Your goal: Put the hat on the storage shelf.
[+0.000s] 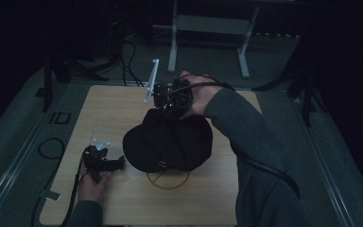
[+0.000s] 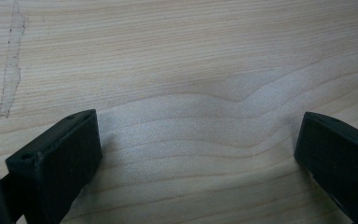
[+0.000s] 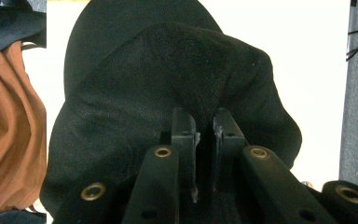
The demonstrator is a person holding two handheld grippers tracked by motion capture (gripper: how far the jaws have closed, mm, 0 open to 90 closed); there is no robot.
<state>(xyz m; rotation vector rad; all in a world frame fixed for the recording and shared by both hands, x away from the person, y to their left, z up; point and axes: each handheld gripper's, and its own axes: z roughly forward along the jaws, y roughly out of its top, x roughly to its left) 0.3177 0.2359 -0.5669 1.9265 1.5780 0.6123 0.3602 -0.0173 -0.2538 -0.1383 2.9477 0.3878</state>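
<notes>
A black cap (image 1: 168, 142) lies near the middle of the wooden table (image 1: 123, 101), partly over a circle drawn on the wood (image 1: 168, 182). My right gripper (image 1: 170, 106) comes down on the cap's far edge. In the right gripper view its jaws are pinched on a fold of the black cap (image 3: 135, 102), gripper (image 3: 204, 122) shut on the cloth. My left gripper (image 1: 118, 162) rests low at the table's front left, pointing toward the cap's brim but apart from it. In the left gripper view its fingers (image 2: 58, 158) stand wide apart over bare wood, gripper (image 2: 198, 149) open and holding nothing.
A white stick-like part (image 1: 151, 80) rises at the table's far edge by the right gripper. A grey desk frame (image 1: 208, 28) stands behind the table. Cables lie on the floor at the left (image 1: 52, 146). A person's orange cloth (image 3: 9, 130) is at the left of the right gripper view.
</notes>
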